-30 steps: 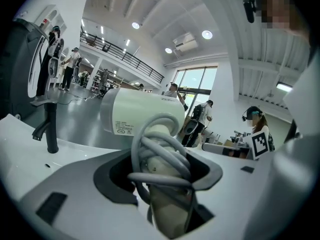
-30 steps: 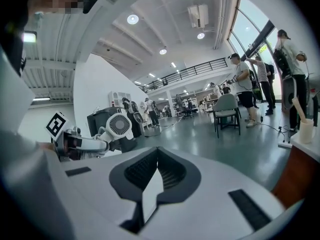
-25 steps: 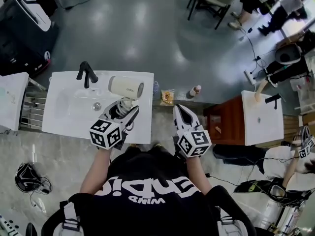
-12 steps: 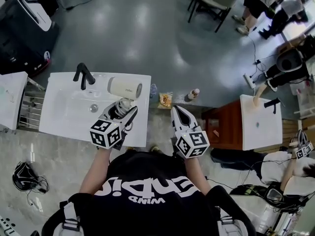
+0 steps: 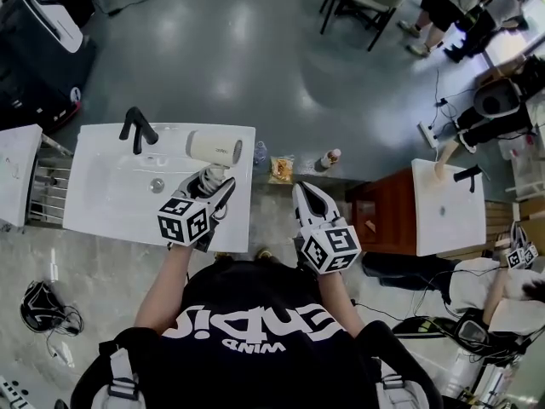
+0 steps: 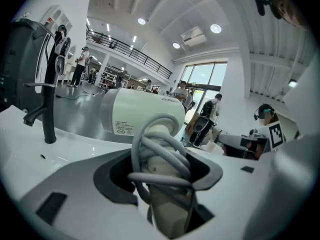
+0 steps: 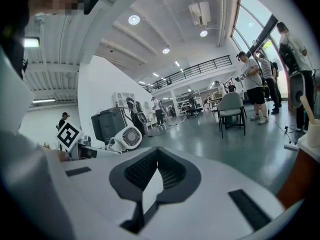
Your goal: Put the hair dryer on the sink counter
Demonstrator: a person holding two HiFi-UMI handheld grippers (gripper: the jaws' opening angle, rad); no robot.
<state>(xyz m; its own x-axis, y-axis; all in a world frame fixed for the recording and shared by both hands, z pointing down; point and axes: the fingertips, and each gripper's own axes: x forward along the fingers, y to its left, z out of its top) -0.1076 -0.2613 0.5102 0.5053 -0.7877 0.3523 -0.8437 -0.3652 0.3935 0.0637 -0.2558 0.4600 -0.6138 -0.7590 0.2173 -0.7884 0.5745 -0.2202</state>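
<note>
The cream hair dryer [image 5: 214,148] is over the back right part of the white sink counter [image 5: 102,207], its barrel lying crosswise. My left gripper [image 5: 215,187] is shut on its handle, which has the grey cord wound around it. In the left gripper view the cord-wrapped handle [image 6: 162,171] fills the space between the jaws, and the barrel [image 6: 140,115] stands just beyond. Whether the dryer touches the counter I cannot tell. My right gripper [image 5: 307,198] hangs to the right of the counter over the floor, its jaws [image 7: 156,160] shut with nothing in them.
A black faucet [image 5: 136,126] stands at the counter's back left, with the basin drain [image 5: 157,184] in front of it. A small bottle [image 5: 329,158] and a snack pack [image 5: 280,169] lie on the floor to the right. A wooden stand with another white basin [image 5: 447,204] is further right.
The head view has drifted a little. The left gripper keeps its hold on the hair dryer over the counter, and the right gripper stays shut beside it.
</note>
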